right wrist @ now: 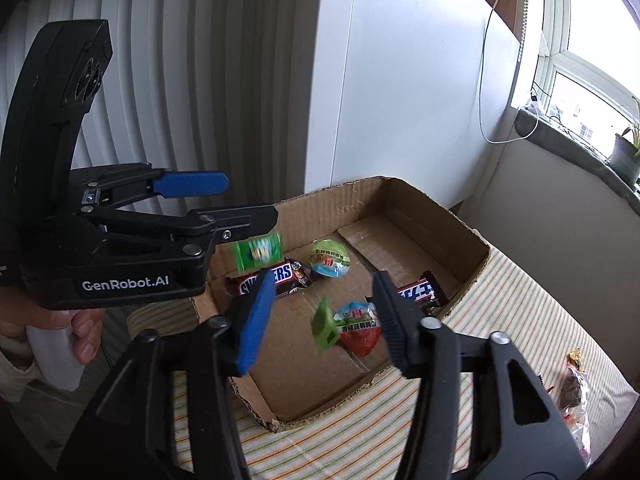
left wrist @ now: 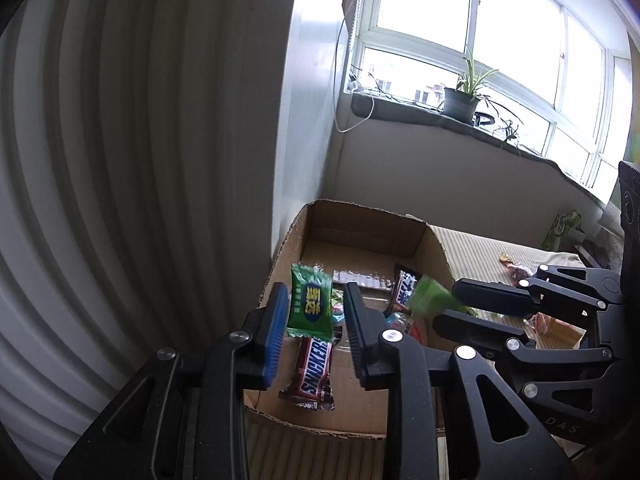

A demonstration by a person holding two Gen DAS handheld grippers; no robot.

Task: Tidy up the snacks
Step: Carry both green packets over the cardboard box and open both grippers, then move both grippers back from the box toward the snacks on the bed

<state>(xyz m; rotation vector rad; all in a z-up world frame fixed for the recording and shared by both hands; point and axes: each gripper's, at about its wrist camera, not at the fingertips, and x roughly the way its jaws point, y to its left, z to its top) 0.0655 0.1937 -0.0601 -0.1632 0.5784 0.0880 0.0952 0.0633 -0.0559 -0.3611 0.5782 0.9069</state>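
Both claws hang over the cardboard box (right wrist: pixel 436 216), since that's where the snacks get collected. The left claw (left wrist: pixel 316 316) is open, and a green candy packet (left wrist: pixel 311 307) sits loose between its jaws, looking mid-drop above the Snickers bar (left wrist: pixel 314 372). The right claw (right wrist: pixel 320 316) is open too, its own green packet (right wrist: pixel 325 326) blurred and free above the box floor (tumbling, I'd guess). More wrapped snacks (right wrist: pixel 574 392) wait outside the box.
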